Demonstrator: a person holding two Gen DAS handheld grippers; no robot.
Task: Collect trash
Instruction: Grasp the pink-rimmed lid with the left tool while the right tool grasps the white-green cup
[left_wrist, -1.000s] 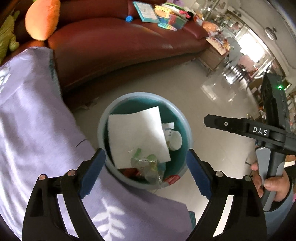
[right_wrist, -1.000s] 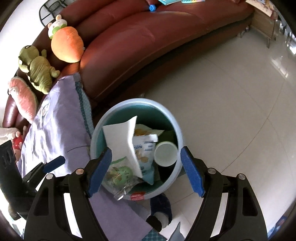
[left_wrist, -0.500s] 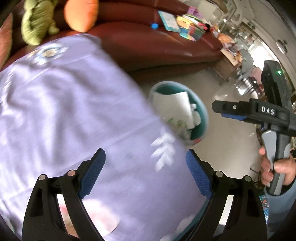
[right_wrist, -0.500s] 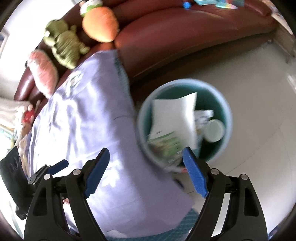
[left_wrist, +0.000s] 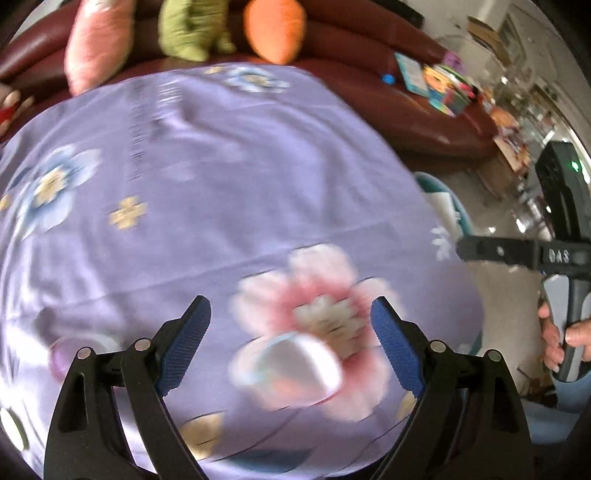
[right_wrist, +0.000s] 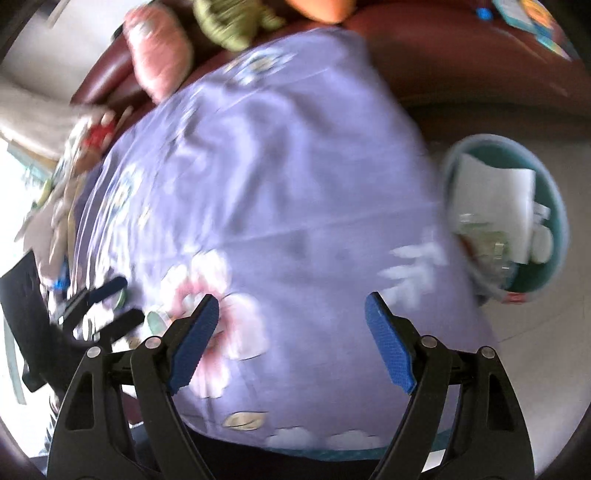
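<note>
1. Both claws hung with jaws apart and empty: the left gripper (left_wrist: 290, 345) and the right gripper (right_wrist: 291, 345) each pointed down at a lilac floral cloth (left_wrist: 221, 192).
2. Only the right wrist view showed the inside of the teal trash bin (right_wrist: 556, 192), with white paper (right_wrist: 495, 199) and wrappers in it; the left wrist view showed just a sliver of its rim.
3. Only the left wrist view showed a hand (left_wrist: 557, 339) gripping the right gripper's handle.
4. That bin stood on pale floor beside the cloth's edge, well to the right of both claws.
5. Behind the cloth ran a dark red sofa (left_wrist: 406, 99) with plush toys (left_wrist: 275, 27).
</note>
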